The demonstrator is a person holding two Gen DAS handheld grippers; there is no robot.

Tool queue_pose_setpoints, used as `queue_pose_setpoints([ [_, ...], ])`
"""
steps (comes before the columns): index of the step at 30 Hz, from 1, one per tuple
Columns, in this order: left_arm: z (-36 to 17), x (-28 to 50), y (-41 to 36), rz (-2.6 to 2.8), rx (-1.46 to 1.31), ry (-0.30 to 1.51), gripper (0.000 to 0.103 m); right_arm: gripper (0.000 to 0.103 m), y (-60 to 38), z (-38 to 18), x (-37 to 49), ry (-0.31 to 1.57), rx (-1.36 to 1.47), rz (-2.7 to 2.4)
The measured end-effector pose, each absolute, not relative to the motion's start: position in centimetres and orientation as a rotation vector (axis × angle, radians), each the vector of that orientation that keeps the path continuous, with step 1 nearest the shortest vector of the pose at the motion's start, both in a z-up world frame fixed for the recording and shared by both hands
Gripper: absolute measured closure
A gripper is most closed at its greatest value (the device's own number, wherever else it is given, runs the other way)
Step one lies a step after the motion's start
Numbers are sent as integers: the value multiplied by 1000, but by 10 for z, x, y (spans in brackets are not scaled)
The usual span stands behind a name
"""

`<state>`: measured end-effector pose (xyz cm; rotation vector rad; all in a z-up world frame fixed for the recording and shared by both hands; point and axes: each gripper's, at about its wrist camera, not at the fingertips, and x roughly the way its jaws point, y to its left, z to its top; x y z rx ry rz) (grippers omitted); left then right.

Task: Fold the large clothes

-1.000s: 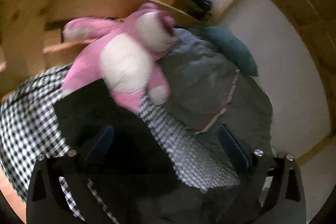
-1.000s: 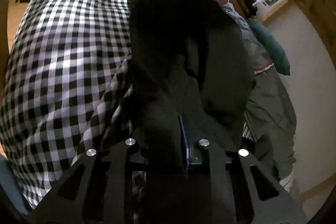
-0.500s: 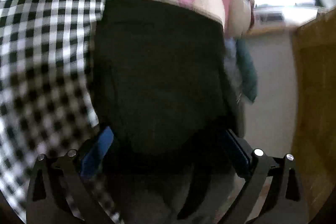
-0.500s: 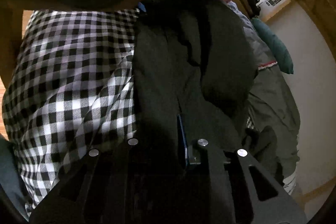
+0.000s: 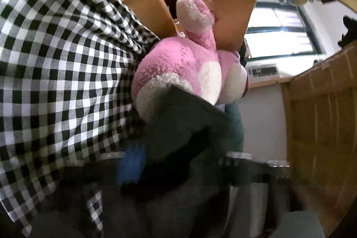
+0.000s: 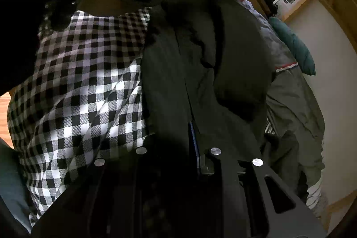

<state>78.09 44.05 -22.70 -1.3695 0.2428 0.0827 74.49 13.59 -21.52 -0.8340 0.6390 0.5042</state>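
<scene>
The dark garment point(image 6: 200, 64) is stretched lengthwise ahead of the right tongs point(image 6: 194, 144), which are clamped on its near end, while its far edge appears, through blur, pinched in the just-closing left tongs point(image 5: 178, 162) beside the pink plush point(image 5: 185, 68).
</scene>
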Motion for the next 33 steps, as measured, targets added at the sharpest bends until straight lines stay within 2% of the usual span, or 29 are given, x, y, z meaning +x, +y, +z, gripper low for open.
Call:
queue_pose_setpoints([
  [5, -205, 794, 431, -21, -1340, 250, 90, 83, 137, -215, 738, 621, -847, 513],
  [11, -171, 819, 417, -161, -1312, 243, 92, 85, 128, -207, 734, 610, -801, 538],
  [16, -120, 835, 387, -308, -1210, 263, 92, 88, 106, -187, 731, 596, -663, 578],
  [18, -104, 838, 375, -360, -1184, 267, 92, 94, 93, -179, 732, 600, -590, 587],
  [21, -83, 834, 346, -451, -1164, 272, 92, 97, 80, -171, 730, 592, -538, 592],
  [30, -28, 830, 221, -753, -1036, 352, 92, 93, 15, -150, 727, 654, -247, 621],
  [31, -24, 830, 207, -779, -1021, 365, 92, 90, 4, -148, 727, 670, -191, 640],
  [32, -22, 831, 190, -809, -1012, 383, 92, 66, -9, -146, 727, 693, -126, 652],
  [33, -24, 826, 174, -834, -1004, 401, 92, 26, -32, -142, 726, 706, -13, 657],
])
